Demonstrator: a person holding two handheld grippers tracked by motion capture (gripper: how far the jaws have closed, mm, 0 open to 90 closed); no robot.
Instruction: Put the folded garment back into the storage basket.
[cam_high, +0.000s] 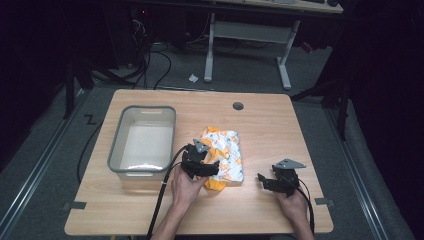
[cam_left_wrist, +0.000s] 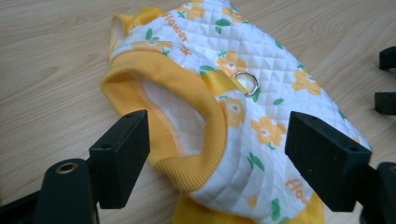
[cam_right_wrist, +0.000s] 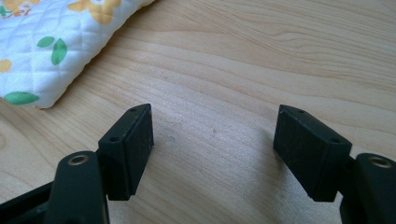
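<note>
A small quilted vest (cam_high: 227, 150), white with orange flowers and yellow ribbed trim, lies flat in the middle of the wooden table (cam_high: 270, 130). My left gripper (cam_high: 212, 171) is at the vest's near left corner. In the left gripper view this left gripper (cam_left_wrist: 219, 140) is open, its jaws standing either side of the yellow ribbed opening (cam_left_wrist: 187, 116), apart from the cloth. A metal ring (cam_left_wrist: 246, 83) sits on a yellow strap on the vest's back. My right gripper (cam_high: 262, 181) hovers open over bare wood to the right of the vest (cam_right_wrist: 51, 42), holding nothing.
A grey plastic bin (cam_high: 142, 109), with nothing in it, stands on the table's left side, close to the vest. A round cable hole (cam_high: 238, 106) is at the table's far edge. Cables trail from both grippers toward the near edge.
</note>
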